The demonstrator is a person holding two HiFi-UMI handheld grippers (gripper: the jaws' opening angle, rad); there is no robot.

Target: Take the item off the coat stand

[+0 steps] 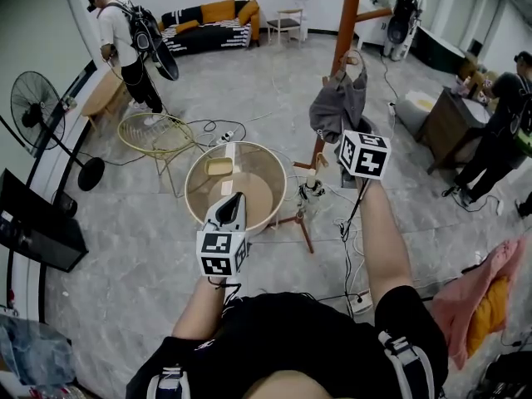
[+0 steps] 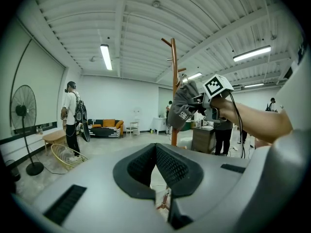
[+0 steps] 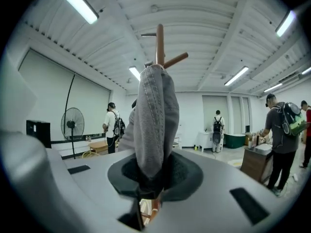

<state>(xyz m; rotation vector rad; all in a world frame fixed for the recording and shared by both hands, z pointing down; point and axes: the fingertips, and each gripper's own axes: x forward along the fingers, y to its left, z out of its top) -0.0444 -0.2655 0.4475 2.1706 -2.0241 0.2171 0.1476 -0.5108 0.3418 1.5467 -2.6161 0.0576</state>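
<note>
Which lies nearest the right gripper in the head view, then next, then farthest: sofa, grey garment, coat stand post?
1. grey garment: pinched in the right gripper's claw, just ahead.
2. coat stand post: just behind the garment.
3. sofa: against the far wall, upper left.

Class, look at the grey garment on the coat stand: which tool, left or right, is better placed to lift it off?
Right. The right tool is shut on the grey garment hanging on the coat stand; the left tool is shut, empty, away from it.
</note>
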